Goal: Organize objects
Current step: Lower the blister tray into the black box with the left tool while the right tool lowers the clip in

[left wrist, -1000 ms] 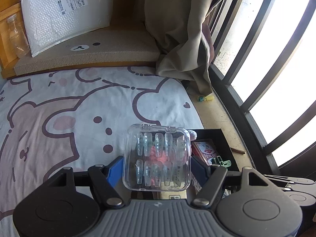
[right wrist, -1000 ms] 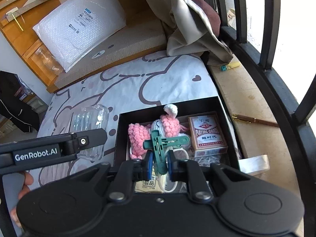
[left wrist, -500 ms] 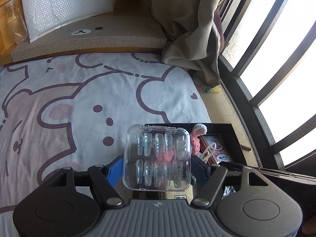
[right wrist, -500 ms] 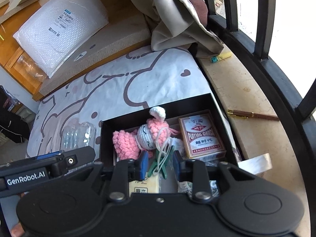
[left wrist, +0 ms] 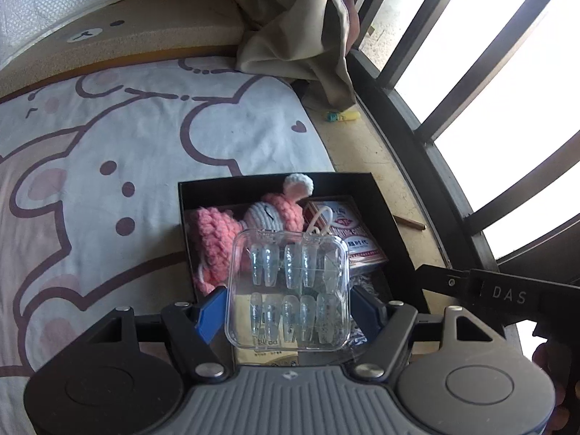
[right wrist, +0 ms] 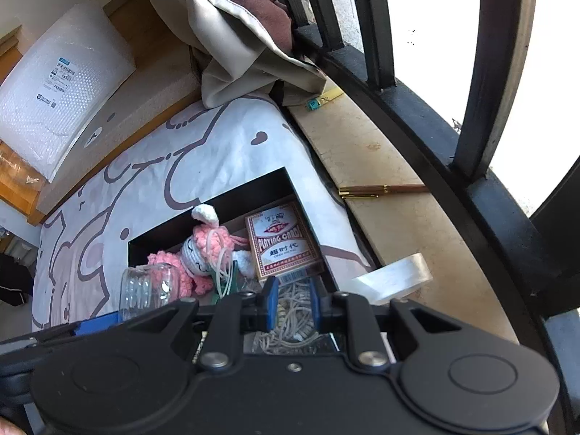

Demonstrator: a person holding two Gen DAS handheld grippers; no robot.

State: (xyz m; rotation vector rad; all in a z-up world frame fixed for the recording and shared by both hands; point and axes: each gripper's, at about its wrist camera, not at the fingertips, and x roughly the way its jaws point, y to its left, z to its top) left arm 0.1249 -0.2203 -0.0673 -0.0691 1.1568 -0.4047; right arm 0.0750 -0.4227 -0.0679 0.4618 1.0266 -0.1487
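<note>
Over black box (left wrist: 388,214) on bed, left claw (left wrist: 290,310) still clamped on clear nail case (left wrist: 290,290), now lower; right claw (right wrist: 293,302) closing, empty, green clip (right wrist: 226,286) since dropped beside crochet doll (right wrist: 203,250)

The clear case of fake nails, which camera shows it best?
The left wrist view: the clear case sits face-on between the left tongs, every nail row visible. The right wrist view shows only its rounded edge from the side, low and left, partly hidden behind the tool body.
</note>
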